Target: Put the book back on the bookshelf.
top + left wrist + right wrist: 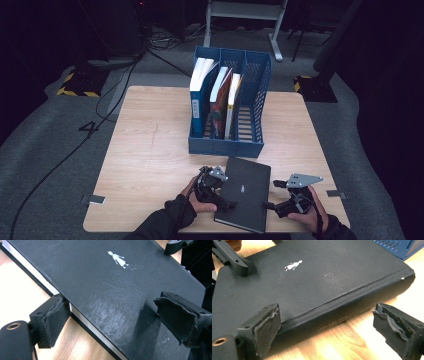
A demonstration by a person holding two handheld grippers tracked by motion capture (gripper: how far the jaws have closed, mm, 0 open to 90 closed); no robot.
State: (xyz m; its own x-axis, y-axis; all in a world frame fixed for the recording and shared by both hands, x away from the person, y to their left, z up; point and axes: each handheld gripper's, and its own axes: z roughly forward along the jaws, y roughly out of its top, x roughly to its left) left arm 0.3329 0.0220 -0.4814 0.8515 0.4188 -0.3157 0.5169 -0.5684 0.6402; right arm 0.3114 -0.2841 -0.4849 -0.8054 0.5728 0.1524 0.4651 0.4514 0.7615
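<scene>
Table [150, 150]: light wood, set on grey floor.
File rack [227, 145]: blue, placed at the table's far middle.
Books [220, 100]: stood upright inside the rack.

Book [243, 192] flat on table [145, 160] before rack [227, 145] holding upright books [217, 97]; left gripper [220, 192] and right gripper [272, 195] flank it.

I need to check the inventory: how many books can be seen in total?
4. Three stand in the blue rack: a blue book, a red book, a yellow book. A black book lies flat near the table's front edge. Others may be hidden.
</scene>
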